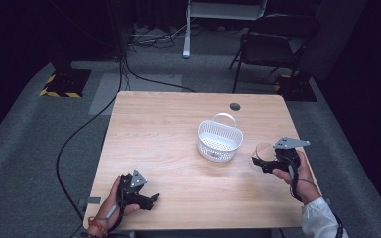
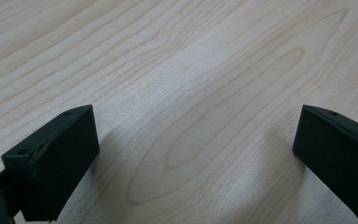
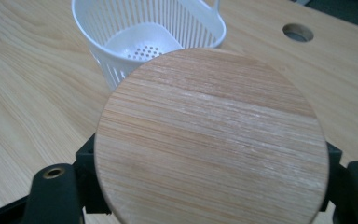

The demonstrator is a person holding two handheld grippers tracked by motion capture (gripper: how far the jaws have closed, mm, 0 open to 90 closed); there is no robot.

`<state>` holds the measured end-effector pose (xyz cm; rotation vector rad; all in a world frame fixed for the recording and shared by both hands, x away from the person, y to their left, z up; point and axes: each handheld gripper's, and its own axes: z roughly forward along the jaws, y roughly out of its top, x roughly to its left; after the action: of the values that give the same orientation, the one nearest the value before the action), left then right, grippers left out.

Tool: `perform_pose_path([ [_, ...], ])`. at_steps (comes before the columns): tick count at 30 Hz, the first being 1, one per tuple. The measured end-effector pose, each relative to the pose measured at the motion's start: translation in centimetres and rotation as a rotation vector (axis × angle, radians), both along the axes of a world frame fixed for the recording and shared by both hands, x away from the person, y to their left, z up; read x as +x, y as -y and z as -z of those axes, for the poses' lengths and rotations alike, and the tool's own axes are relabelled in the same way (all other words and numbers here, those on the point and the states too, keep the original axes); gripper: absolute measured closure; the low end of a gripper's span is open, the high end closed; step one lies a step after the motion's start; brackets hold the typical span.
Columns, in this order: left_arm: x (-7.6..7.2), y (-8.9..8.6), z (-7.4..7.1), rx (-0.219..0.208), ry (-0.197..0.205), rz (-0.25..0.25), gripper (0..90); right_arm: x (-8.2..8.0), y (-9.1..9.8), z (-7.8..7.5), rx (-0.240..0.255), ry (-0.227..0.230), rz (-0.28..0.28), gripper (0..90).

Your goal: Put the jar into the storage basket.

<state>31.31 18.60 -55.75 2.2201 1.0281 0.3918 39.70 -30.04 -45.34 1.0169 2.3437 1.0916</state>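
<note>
A dark room with grey floor; a light wooden table [image 1: 178,148] holds a white slotted basket [image 1: 220,141] right of centre.

In the high view, the left tool [image 1: 151,201] rests low on the table at the lower left of the frame, held by a hand [image 1: 110,204]; in its own view the two black jaws stand wide apart over bare wood grain. At the right edge of the table, the right hand [image 1: 302,176] holds the right tool [image 1: 256,162], whose jaws are clamped on a round wooden disc [image 3: 212,140]. In the right gripper view the disc fills the centre and lower frame, with the basket just behind it at upper left and a round cable hole [image 3: 298,32] at upper right.
</note>
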Motion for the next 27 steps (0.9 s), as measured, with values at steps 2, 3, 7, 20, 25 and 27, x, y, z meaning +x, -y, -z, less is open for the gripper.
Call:
perform_pose_path([
  [2, 0.0, 0.0, 0.0, 0.000, 0.000, 0.000, 0.0, 0.2, -0.6, -0.9, 0.002, 0.008, -0.010, 25.5],
  [3, 0.0, 0.0, 0.0, 0.000, 0.000, 0.000, 0.1, 0.2, -0.9, -1.2, -0.001, 0.014, -0.013, 25.5],
  [7, 0.0, 0.0, 0.0, 0.000, 0.000, 0.000, 0.0, 0.7, -2.1, -2.6, -0.003, 0.028, -0.033, 25.5],
  [20, 0.0, 0.0, 0.0, 0.000, 0.000, 0.000, 0.0, 2.9, -6.1, -5.4, -0.011, 0.064, -0.067, 25.5],
  [25, 0.0, 0.0, 0.0, 0.000, 0.000, 0.000, 0.0, 3.6, -7.4, -5.4, -0.017, 0.064, -0.075, 25.5],
  [27, 0.0, 0.0, 0.0, 0.000, 0.000, 0.000, 0.0, 3.9, -7.9, -5.4, -0.022, 0.063, -0.073, 25.5],
])
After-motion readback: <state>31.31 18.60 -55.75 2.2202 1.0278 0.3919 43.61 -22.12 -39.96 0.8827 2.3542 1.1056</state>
